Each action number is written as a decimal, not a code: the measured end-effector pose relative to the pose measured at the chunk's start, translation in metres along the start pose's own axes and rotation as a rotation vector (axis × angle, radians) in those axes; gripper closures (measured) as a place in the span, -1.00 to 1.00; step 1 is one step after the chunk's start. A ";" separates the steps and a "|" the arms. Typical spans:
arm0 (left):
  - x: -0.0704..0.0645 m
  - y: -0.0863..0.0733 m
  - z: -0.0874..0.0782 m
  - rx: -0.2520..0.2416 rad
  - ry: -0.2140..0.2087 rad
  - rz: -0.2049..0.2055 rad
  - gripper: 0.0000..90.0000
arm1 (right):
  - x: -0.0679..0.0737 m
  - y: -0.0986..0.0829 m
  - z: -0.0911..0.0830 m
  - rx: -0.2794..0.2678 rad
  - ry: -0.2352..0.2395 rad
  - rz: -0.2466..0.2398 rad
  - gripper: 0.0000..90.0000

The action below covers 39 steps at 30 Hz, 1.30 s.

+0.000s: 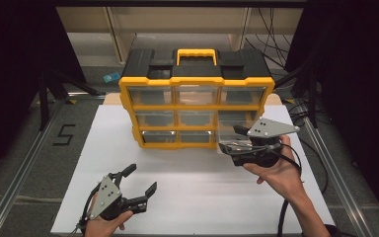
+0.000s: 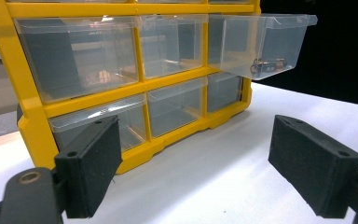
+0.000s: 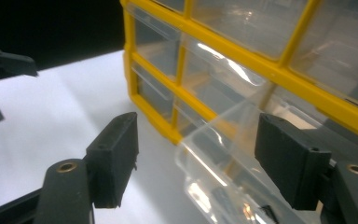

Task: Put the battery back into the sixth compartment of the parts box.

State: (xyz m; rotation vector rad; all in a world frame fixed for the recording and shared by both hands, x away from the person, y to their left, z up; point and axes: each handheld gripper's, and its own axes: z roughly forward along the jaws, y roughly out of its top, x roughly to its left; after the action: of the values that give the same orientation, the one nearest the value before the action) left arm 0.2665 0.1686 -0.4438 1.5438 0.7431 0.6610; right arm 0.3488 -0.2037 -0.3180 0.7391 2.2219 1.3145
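Note:
A yellow and black organizer [image 1: 196, 105] with clear drawers and a yellow handle stands at the back of the white table [image 1: 192, 187]. Its middle-row right drawer [image 1: 231, 129] is pulled out; in the left gripper view this drawer [image 2: 261, 42] holds a small dark and metallic item [image 2: 268, 65]. My right gripper [image 1: 232, 139] is open at that drawer, and in its own view the right gripper [image 3: 196, 158] has its jaws on either side of the drawer's clear front corner [image 3: 214, 140]. My left gripper [image 1: 141, 178] stands open and empty over the table's front left, facing the organizer [image 2: 28, 107].
Metal rails run along both sides of the table, with a "5" marked on the floor [image 1: 65, 134] at left. Cables [image 1: 276, 54] and shelving lie behind the organizer. Bare white table lies between the two grippers.

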 end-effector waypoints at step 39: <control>-0.001 0.000 0.000 0.000 -0.005 -0.002 -0.63 | 0.041 -0.063 0.001 -0.092 0.068 0.076 -0.41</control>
State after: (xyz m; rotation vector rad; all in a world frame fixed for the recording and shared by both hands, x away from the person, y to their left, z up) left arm 0.2661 0.1682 -0.4438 1.5436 0.7408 0.6558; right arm 0.3048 -0.2015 -0.3789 0.7618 2.1880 1.4890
